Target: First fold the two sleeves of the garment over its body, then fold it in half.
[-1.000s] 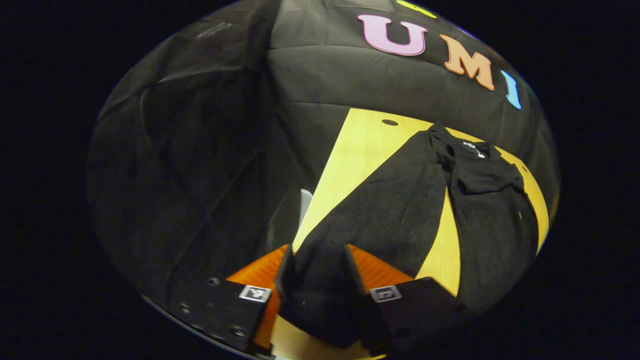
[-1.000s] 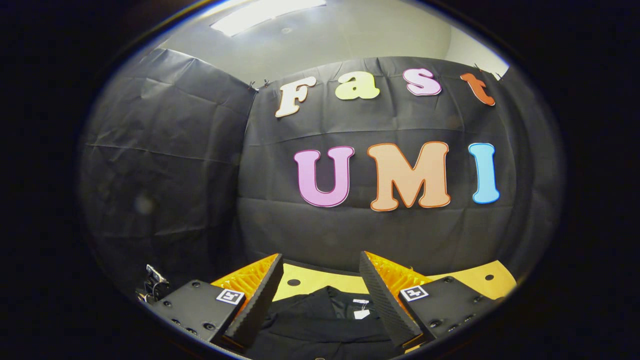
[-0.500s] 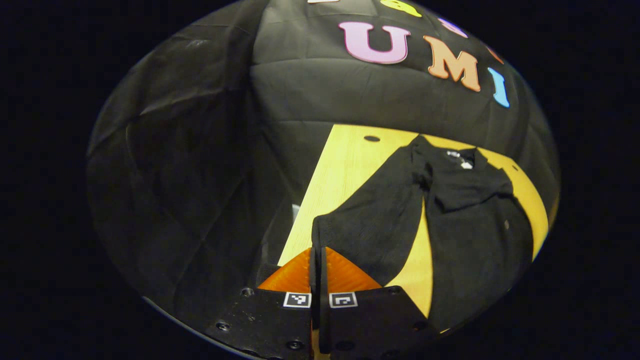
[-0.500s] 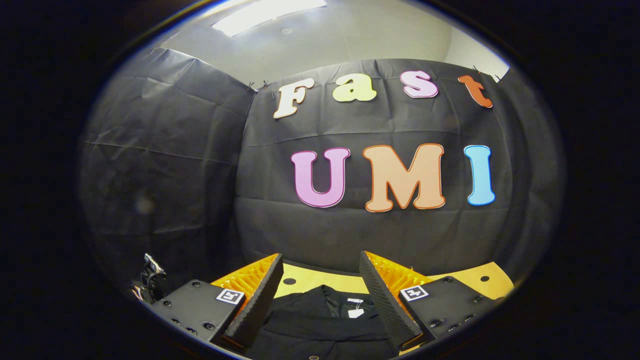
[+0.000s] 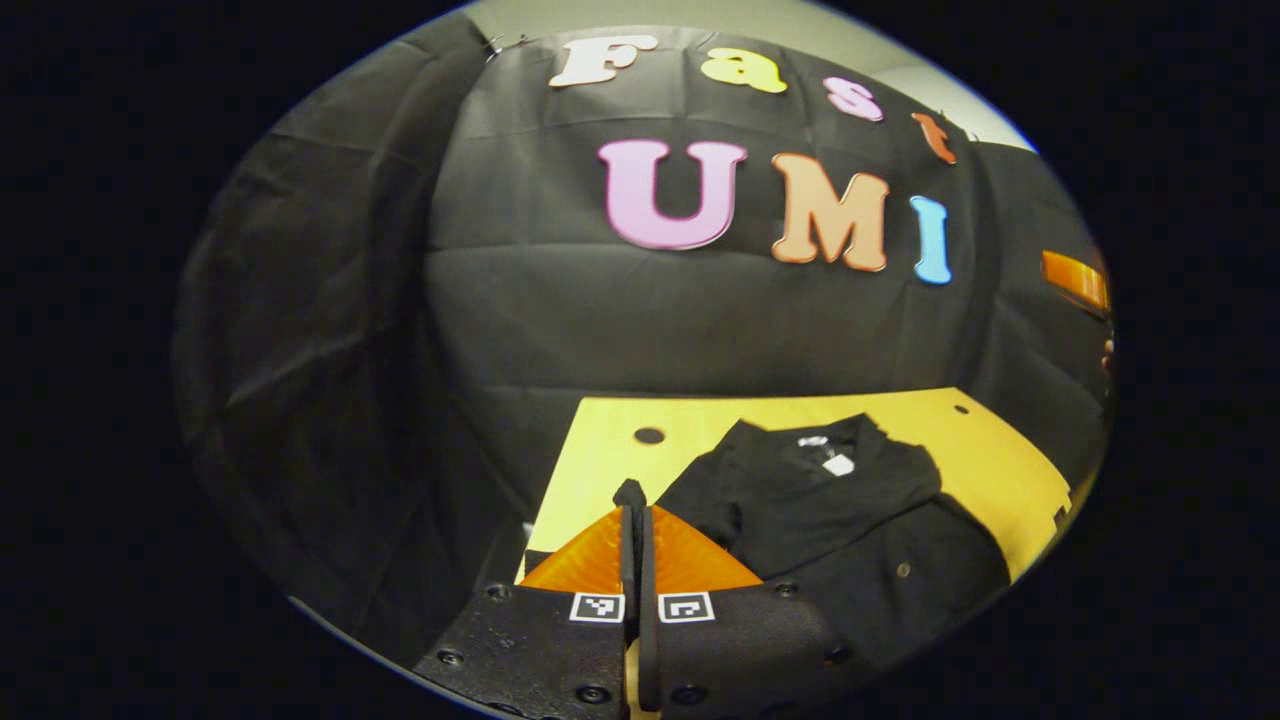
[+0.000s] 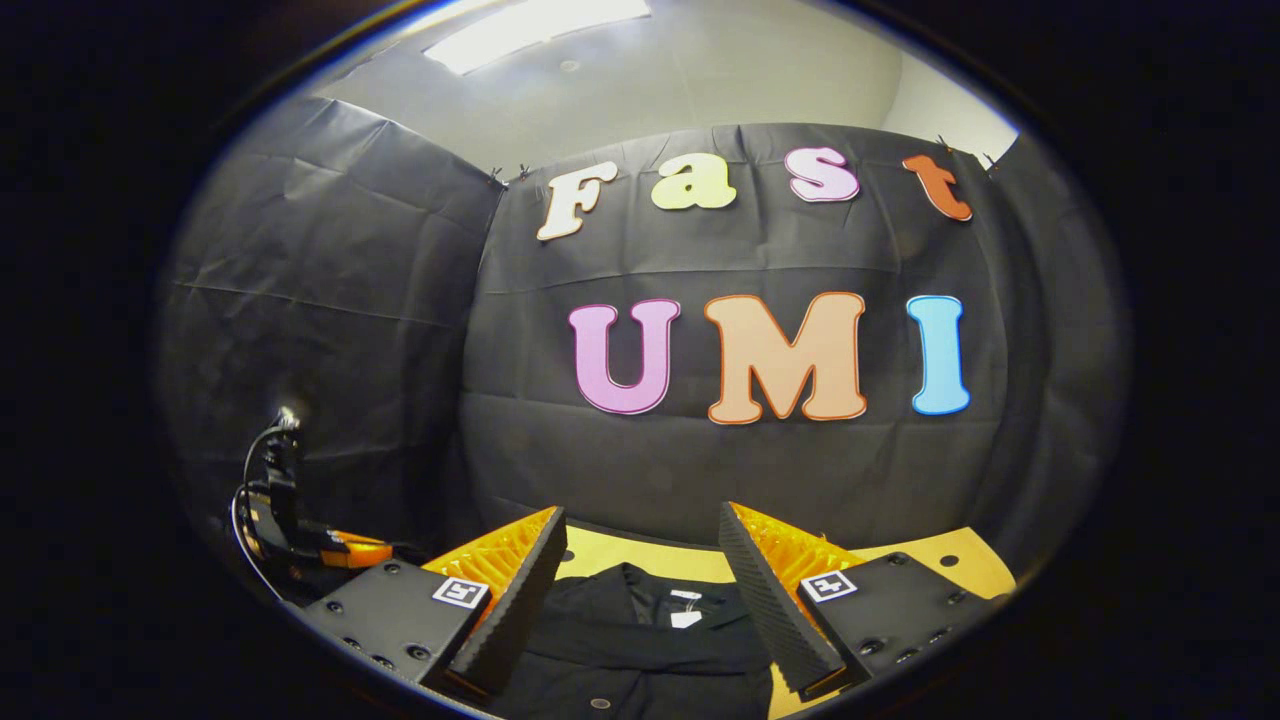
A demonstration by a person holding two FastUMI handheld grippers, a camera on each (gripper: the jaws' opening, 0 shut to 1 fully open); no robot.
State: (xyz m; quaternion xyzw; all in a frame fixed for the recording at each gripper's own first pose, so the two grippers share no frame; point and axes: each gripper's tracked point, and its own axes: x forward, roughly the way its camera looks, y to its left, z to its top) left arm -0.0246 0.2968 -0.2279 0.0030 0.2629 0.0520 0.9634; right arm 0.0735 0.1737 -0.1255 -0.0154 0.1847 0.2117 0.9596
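Black button-front garment (image 5: 850, 520) lies on yellow wooden table (image 5: 600, 440), collar toward the wall. My left gripper (image 5: 633, 500) is pinched closed on dark sleeve cloth (image 5: 630, 492). My right gripper (image 6: 640, 560) hangs wide apart, empty. Risk: thin pinch slips, sleeve drops crooked.

No words, numbers or brand names can be read on any object here. A small white tag (image 5: 838, 465) sits inside the collar of the black garment (image 5: 850, 520), but its print is too small to make out in either view. The left gripper (image 5: 632, 495) carries two square black-and-white markers (image 5: 597, 607) near the base of its fingers, and the right gripper (image 6: 640, 515) carries two more (image 6: 460, 592); they show block patterns only, no letters or digits.
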